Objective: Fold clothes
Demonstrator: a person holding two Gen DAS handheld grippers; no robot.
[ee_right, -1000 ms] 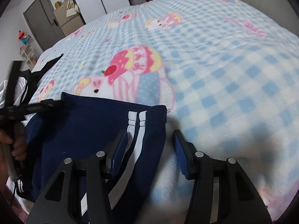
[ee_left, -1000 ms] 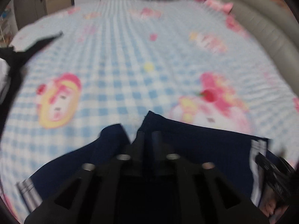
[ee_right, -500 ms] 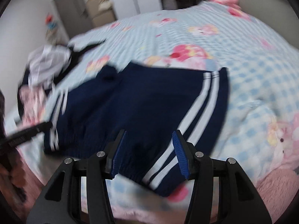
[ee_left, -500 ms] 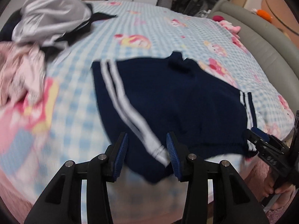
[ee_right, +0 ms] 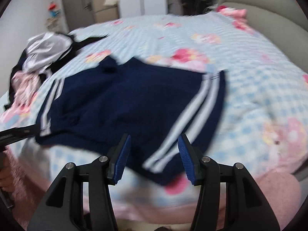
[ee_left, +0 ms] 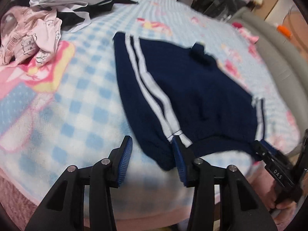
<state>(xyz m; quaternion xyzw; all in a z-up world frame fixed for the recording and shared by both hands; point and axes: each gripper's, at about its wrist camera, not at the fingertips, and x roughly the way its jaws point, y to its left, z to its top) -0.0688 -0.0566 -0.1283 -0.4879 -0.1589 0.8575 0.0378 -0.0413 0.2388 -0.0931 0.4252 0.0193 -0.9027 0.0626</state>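
Note:
Navy shorts point(ee_left: 196, 96) with white side stripes lie spread flat on the blue checked blanket, waistband near the bed's front edge. They also show in the right wrist view point(ee_right: 134, 104). My left gripper point(ee_left: 152, 159) is open and empty, just in front of the shorts' left waistband corner. My right gripper point(ee_right: 154, 157) is open and empty, just in front of the right striped corner. The right gripper also shows at the edge of the left wrist view point(ee_left: 269, 154).
A pile of pink, grey and black clothes point(ee_left: 50, 15) lies at the bed's left side, seen also in the right wrist view point(ee_right: 38, 57). A grey padded bed frame point(ee_right: 269, 11) runs along the right. Cupboards and a door point(ee_right: 77, 5) stand behind.
Both grippers have let go of the shorts and pulled back toward the bed's front edge. The shorts now lie spread out flat. The left gripper went from shut to open.

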